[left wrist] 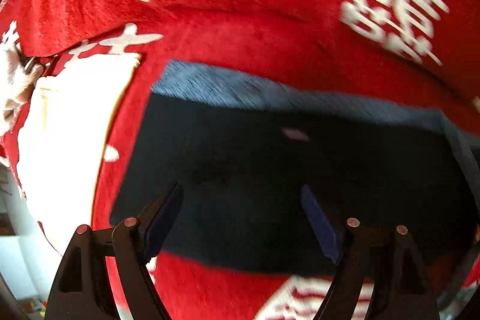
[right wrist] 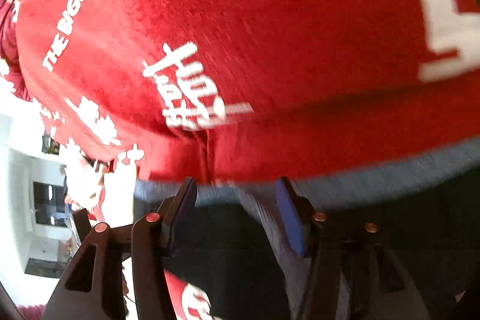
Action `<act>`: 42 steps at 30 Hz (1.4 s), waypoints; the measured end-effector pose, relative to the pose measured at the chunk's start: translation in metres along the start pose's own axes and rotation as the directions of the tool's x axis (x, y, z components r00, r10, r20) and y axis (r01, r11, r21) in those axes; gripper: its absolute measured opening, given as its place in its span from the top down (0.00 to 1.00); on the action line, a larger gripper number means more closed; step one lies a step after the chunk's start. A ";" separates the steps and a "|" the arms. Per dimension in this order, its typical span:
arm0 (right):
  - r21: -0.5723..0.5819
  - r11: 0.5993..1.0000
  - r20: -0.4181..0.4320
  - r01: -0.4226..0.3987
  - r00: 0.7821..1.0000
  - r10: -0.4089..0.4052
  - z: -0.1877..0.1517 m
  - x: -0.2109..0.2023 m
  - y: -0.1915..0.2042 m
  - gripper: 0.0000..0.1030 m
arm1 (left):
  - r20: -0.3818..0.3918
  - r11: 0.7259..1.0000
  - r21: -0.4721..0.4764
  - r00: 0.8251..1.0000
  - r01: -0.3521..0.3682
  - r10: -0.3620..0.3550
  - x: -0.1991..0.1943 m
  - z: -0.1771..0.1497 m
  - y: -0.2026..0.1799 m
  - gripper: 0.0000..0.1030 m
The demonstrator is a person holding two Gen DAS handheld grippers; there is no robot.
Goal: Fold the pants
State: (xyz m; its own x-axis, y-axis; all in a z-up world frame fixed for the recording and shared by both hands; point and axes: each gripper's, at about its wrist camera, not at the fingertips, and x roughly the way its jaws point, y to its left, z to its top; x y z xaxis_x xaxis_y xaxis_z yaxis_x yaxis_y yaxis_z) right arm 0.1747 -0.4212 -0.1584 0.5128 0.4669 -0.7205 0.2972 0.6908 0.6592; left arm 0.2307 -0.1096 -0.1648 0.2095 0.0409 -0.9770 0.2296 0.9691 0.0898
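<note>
The dark pants (left wrist: 285, 170) lie folded into a compact block on the red blanket (left wrist: 240, 20), seemingly near finished, with both the left tool (left wrist: 241, 218) and right tool (right wrist: 237, 215) spread and empty.

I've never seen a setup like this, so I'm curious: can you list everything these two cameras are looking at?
pants: one, dark navy with a lighter blue edge, lying folded on the blanket.
blanket: one, red plush with white lettering, spread under everything.
white cloth: one, white, left of the pants on the blanket.
room furniture: white, blurred, at the left edge of the right camera's view.
left gripper: one, black with blue pads, open above the pants.
right gripper: one, black with blue pads, open over the pants' blue edge.
</note>
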 end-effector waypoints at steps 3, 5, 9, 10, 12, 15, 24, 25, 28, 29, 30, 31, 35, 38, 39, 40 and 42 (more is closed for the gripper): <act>0.021 1.000 -0.020 0.008 1.000 -0.008 -0.042 -0.024 -0.007 0.43 | -0.014 0.997 0.075 0.999 0.033 -0.032 -0.010 -0.016 -0.025 0.20; 0.061 0.998 -0.023 0.019 1.000 -0.018 -0.068 -0.037 -0.021 0.43 | -0.029 0.989 0.130 0.997 0.069 -0.066 -0.015 -0.028 -0.046 0.20; 0.196 0.981 0.029 0.007 0.999 -0.013 -0.129 -0.076 -0.049 0.43 | -0.058 0.953 0.239 0.983 0.186 -0.177 -0.027 -0.049 -0.093 0.20; 0.220 0.975 0.047 0.003 0.999 -0.014 -0.143 -0.084 -0.054 0.43 | -0.059 0.941 0.270 0.979 0.206 -0.197 -0.029 -0.052 -0.105 0.20; 0.282 0.959 0.089 0.012 0.995 -0.039 -0.178 -0.104 -0.069 0.41 | -0.056 0.914 0.323 0.969 0.247 -0.242 -0.037 -0.060 -0.132 0.20; 0.399 0.917 0.122 0.021 0.990 -0.076 -0.230 -0.125 -0.097 0.40 | -0.066 0.859 0.376 0.935 0.348 -0.350 -0.052 -0.072 -0.166 0.20; 0.635 0.771 0.205 -0.044 0.972 -0.113 -0.359 -0.143 -0.167 0.40 | -0.168 0.743 0.455 0.867 0.491 -0.470 -0.051 -0.104 -0.242 0.20; 0.643 0.763 0.213 -0.061 0.972 -0.102 -0.365 -0.141 -0.172 0.40 | -0.169 0.743 0.454 0.866 0.492 -0.470 -0.049 -0.104 -0.245 0.20; 0.655 0.748 0.222 -0.108 0.974 -0.053 -0.379 -0.128 -0.189 0.40 | -0.192 0.755 0.405 0.856 0.515 -0.481 -0.038 -0.099 -0.248 0.20; 0.651 0.751 0.218 -0.110 0.975 -0.046 -0.376 -0.120 -0.187 0.40 | -0.195 0.760 0.395 0.856 0.516 -0.480 -0.033 -0.099 -0.248 0.20; 0.642 0.755 0.226 -0.135 0.974 -0.017 -0.378 -0.116 -0.190 0.40 | -0.198 0.765 0.386 0.856 0.516 -0.478 -0.030 -0.099 -0.250 0.20; 0.633 0.756 0.239 -0.164 0.971 0.011 -0.378 -0.114 -0.191 0.40 | -0.198 0.767 0.382 0.856 0.516 -0.477 -0.028 -0.099 -0.254 0.20; 0.610 0.750 0.269 -0.256 0.957 0.108 -0.370 -0.109 -0.193 0.64 | -0.181 0.783 0.377 0.868 0.495 -0.462 -0.029 -0.102 -0.258 0.22; 0.623 0.734 0.256 -0.270 0.957 0.135 -0.364 -0.119 -0.194 0.97 | -0.214 0.778 0.348 0.852 0.523 -0.478 -0.029 -0.101 -0.263 0.68; 0.607 0.742 0.271 -0.285 0.952 0.144 -0.358 -0.131 -0.191 0.97 | -0.233 0.774 0.336 0.844 0.537 -0.484 -0.029 -0.100 -0.266 0.69; 0.591 0.751 0.284 -0.295 0.947 0.149 -0.352 -0.141 -0.188 0.97 | -0.236 0.776 0.326 0.841 0.540 -0.487 -0.031 -0.098 -0.268 0.69; 0.556 0.766 0.316 -0.323 0.934 0.164 -0.336 -0.169 -0.185 0.97 | -0.221 0.776 0.334 0.845 0.535 -0.487 -0.040 -0.094 -0.274 0.69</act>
State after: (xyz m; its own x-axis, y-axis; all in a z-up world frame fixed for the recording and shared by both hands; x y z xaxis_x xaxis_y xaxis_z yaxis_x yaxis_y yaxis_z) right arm -0.2376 -0.4424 -0.2306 0.7827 0.3748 -0.4969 0.5098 0.0720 0.8573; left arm 0.0701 -0.3543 -0.1683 -0.1451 -0.3834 -0.9121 0.6076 0.6931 -0.3880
